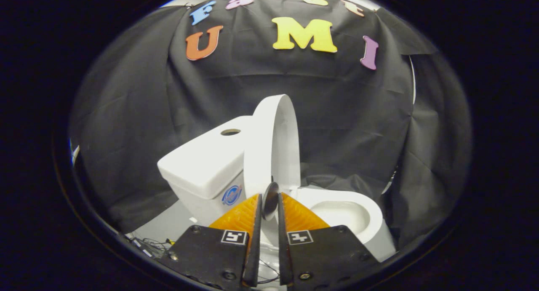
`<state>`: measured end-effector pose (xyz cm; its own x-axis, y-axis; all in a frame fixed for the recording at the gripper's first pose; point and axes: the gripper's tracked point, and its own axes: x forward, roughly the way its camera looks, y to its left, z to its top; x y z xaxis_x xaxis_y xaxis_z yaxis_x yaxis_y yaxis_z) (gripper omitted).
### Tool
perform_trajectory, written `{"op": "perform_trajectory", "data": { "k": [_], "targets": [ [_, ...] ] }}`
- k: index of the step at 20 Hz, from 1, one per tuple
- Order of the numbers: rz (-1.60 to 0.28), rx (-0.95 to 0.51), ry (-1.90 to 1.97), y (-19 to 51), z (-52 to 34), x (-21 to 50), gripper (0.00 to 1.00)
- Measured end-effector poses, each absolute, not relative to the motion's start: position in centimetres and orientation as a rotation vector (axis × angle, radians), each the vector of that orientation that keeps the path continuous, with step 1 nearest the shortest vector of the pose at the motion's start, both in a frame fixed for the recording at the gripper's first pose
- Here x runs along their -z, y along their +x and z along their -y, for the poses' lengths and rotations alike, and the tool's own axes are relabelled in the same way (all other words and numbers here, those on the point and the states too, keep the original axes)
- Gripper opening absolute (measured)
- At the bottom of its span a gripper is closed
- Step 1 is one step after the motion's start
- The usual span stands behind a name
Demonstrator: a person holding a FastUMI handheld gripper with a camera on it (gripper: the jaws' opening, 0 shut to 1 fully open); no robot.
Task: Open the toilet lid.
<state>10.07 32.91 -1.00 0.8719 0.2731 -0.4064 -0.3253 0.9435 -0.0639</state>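
In the gripper view, the gripper [270, 198] is pointing toward a small white toilet [337, 215] that is standing on a pale tabletop [164, 228] in front of the black cloth wall. The two fingers are sitting close together, only a narrow gap between them, and a small dark round disc [270, 200] is sitting in that gap at their tips. It looks like a knob or tab on the lid's edge, though I cannot tell for certain what it is, nor whether both fingers are pressing on it.

The toilet lid [273, 143] is standing raised, nearly upright, leaning back toward the tank [206, 164] just behind it. The fingers are meeting it at its lower front edge, which is probably why the lid is holding this angle: gripping the free edge, farthest from the hinge, gives the most leverage for swinging it up. The bowl [343, 213] is lying open and exposed just beyond the fingers on their right side, so judging by this the opening is largely done, with perhaps only the last lean against the tank and the release remaining.

As for writing, a round blue emblem [231, 195] is showing on the tank's front, too small to make out. A round hole [230, 132] is sitting in the tank's top. Some thin cables [147, 244] are lying on the tabletop beside the toilet's base.
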Motion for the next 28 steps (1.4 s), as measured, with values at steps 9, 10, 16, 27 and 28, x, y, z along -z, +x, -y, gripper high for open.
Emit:
{"op": "perform_trajectory", "data": {
  "k": [9, 10, 16, 27, 28],
  "targets": [
    [-0.218, -0.369, -0.075, 4.3, -27.0, -3.2, 0.84],
    [-0.203, -0.351, -0.078, 4.0, -25.3, -3.6, 0.89],
    [-0.119, -0.205, -0.059, 2.0, -14.0, -4.5, 0.92],
    [-0.136, -0.009, 0.021, -2.2, 2.1, -0.1, 0.92],
    [-0.128, 0.005, 0.022, -2.6, 2.9, 0.1, 0.92]
  ]
}}
